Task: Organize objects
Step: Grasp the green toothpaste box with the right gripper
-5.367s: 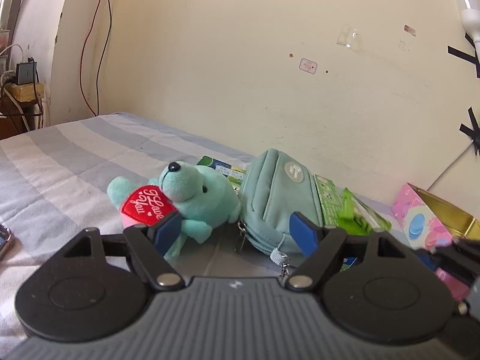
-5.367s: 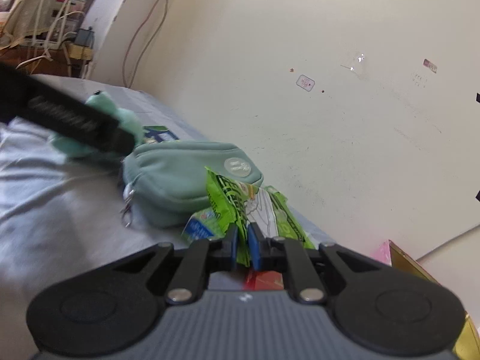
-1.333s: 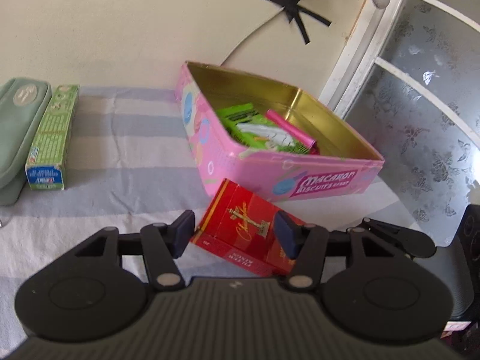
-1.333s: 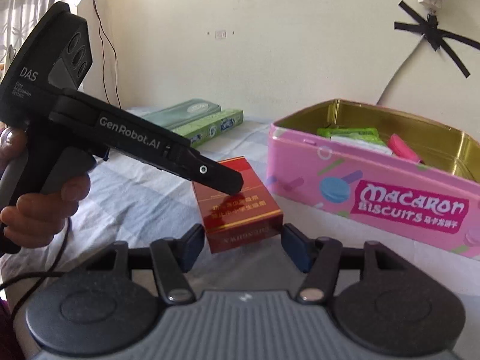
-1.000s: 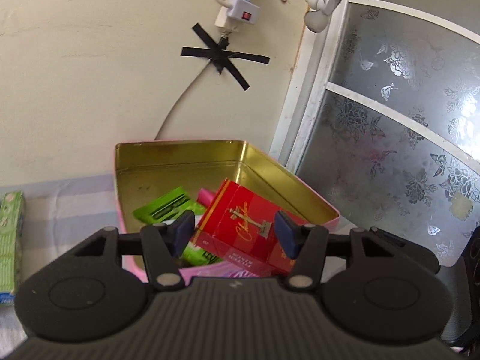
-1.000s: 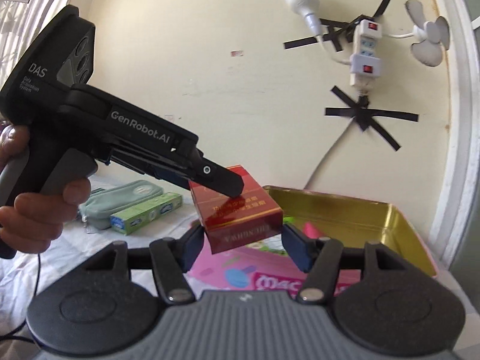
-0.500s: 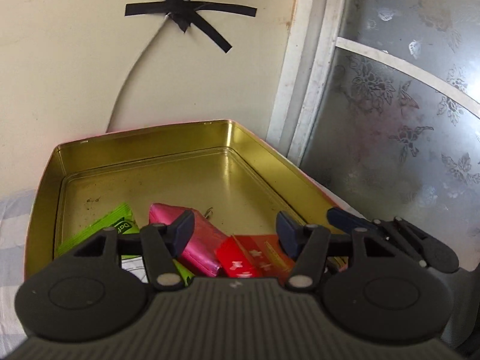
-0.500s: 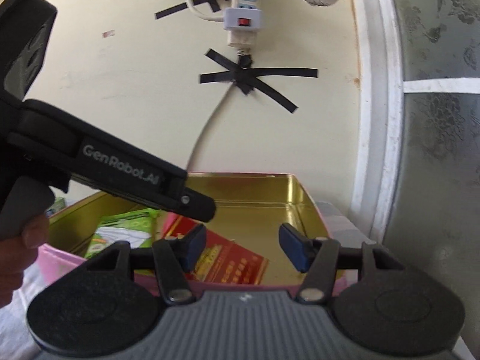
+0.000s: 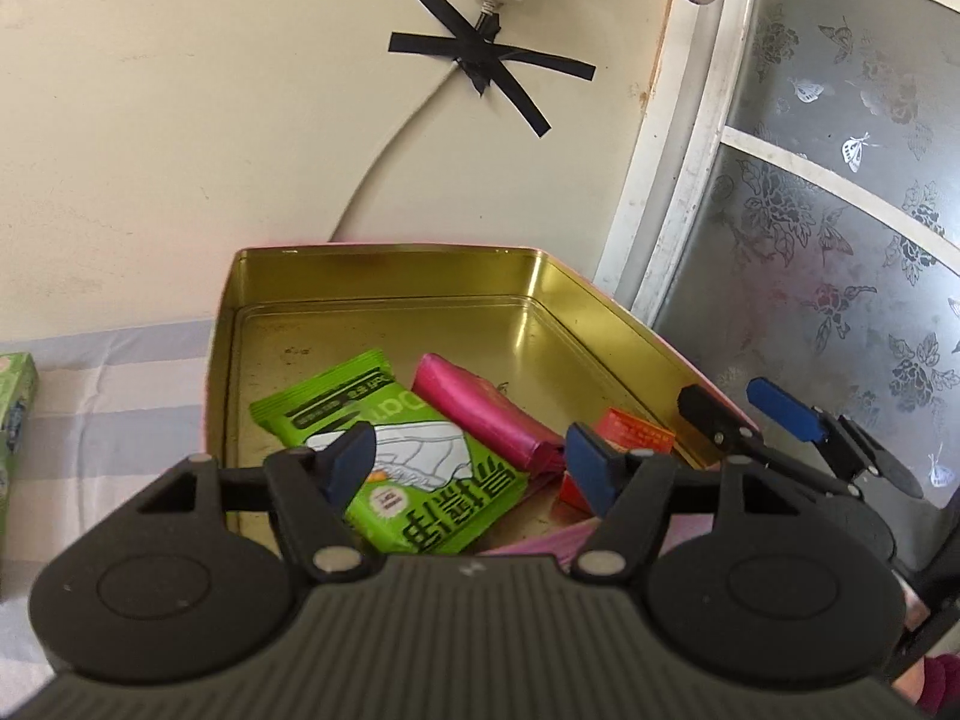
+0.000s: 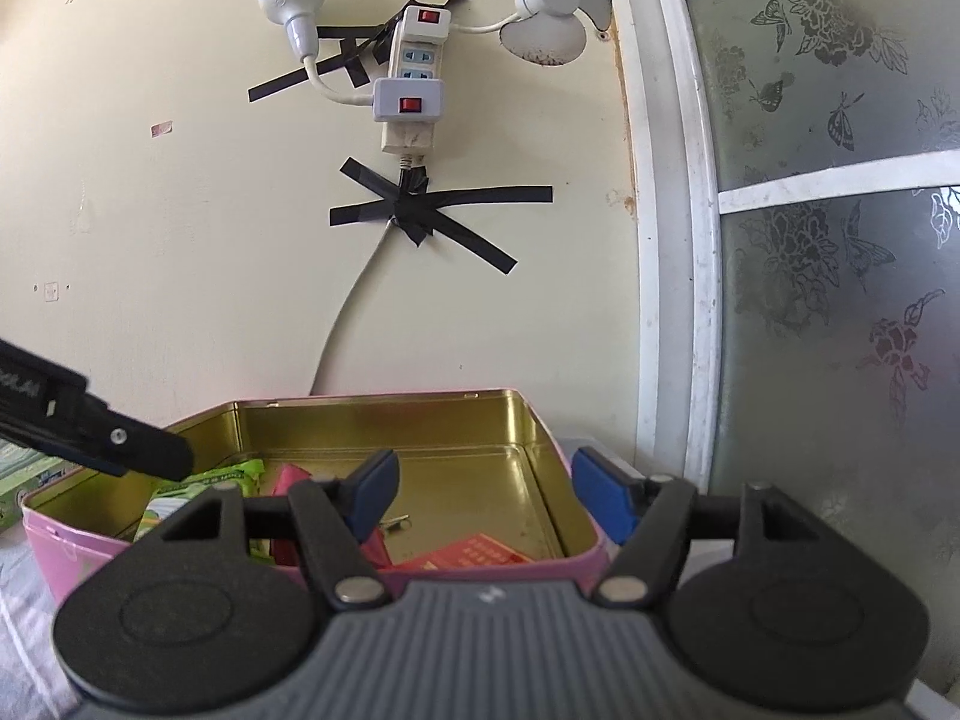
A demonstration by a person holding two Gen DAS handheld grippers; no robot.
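your pink biscuit tin (image 9: 384, 276) sits in the middle of the left wrist view, its gold inside open to you, and it shows again low in the right wrist view (image 10: 384, 414). inside it, toward the lower left of the tin, a green snack packet (image 9: 384, 450) lies flat, with a pink pouch (image 9: 474, 414) just beside it on the right and partly resting on it. the red box (image 9: 636, 432) lies in the tin's lower right corner, mostly hidden behind your left gripper's finger; in the right wrist view it shows flat on the tin floor (image 10: 474, 552). at the far left edge of the left wrist view a green carton (image 9: 15, 414) lies on the striped sheet (image 9: 120, 396), outside the tin.

your left gripper (image 9: 471, 462) hangs over the near end of the tin with its jaws apart and just opening wider, nothing between them. your right gripper (image 10: 483, 498) is at the tin's near right corner, jaws likewise apart and just opening, holding nothing; it also appears at the right of the left wrist view (image 9: 750, 408).
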